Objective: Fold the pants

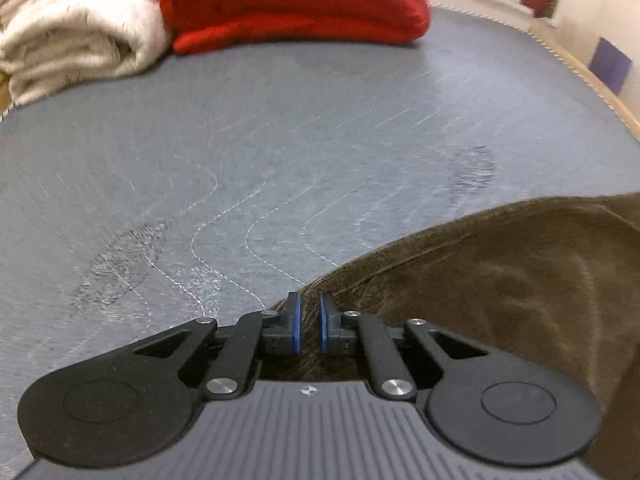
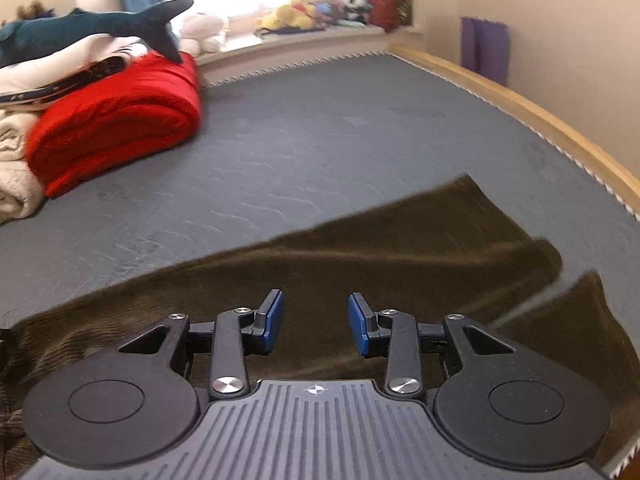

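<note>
Dark olive-brown corduroy pants (image 2: 400,248) lie on the grey mattress (image 2: 320,140), legs stretching toward the right. In the left wrist view the pants (image 1: 500,280) fill the lower right. My left gripper (image 1: 309,312) is nearly closed, its blue pads pinching a fold of the pants' edge between them. My right gripper (image 2: 316,320) is open and empty, hovering just above the middle of the pants. One leg end (image 2: 580,320) lies apart at the lower right.
A folded red blanket (image 2: 116,124) and a cream blanket (image 1: 72,32) are stacked at the mattress's far left, with a plush shark (image 2: 92,28) on top. A wooden bed rail (image 2: 540,116) runs along the right. Stuffed toys (image 2: 304,12) sit on the window ledge.
</note>
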### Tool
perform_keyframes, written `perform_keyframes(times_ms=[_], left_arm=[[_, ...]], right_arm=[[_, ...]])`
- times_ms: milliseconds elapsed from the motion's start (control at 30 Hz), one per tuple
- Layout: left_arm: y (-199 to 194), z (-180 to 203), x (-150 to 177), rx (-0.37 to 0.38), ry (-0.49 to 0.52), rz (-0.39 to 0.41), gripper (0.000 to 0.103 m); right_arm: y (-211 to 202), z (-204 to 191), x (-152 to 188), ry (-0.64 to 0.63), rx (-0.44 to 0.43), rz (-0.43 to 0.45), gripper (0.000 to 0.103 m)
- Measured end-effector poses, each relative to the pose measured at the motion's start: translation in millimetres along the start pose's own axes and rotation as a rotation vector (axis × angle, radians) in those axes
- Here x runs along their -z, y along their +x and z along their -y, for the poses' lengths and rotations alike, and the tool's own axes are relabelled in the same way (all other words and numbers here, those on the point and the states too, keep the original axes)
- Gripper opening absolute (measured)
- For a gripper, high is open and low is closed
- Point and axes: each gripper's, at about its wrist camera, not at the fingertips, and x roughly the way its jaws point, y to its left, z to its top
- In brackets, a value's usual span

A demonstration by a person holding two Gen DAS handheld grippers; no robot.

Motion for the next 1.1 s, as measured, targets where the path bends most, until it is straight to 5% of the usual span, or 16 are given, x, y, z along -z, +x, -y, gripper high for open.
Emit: perform_keyframes(times_ms=[167,333,533,833,1067,1100], left_arm=[[-58.2,23.5,38.2,-0.057,0.136,0.042,0.0],[-129.8,12.6,104.9,-0.012,0.043,0.079,0.0],[-165.9,4.8,159.0,0.117,-0.078,0.038,0.0],[-145.7,16.4,118.6,0.173,-0.123,0.097,0.006],[-86.8,29.8,60.4,0.174,-0.19,0.115,0.015],[-78.1,29.6,50.4,0.16,-0.182,0.121,0.023]], right_arm=[[-12.8,26.6,9.4,0.132,-0.01,-0.008,0.038],[-30.2,44.7,24.6,0.229,-0.023,-0.014,0.038],[-46.8,58.7,40.8,0.249,-0.028,-0.026,0.039],[-51.4,65.1,39.4,0.36,-0.127,-0.034,0.04],[-52.1,54.6,25.4,0.25,-0.124,0.015,0.04],[-51.4,54.7,23.6,0.237,-0.121,0.021,0.04]])
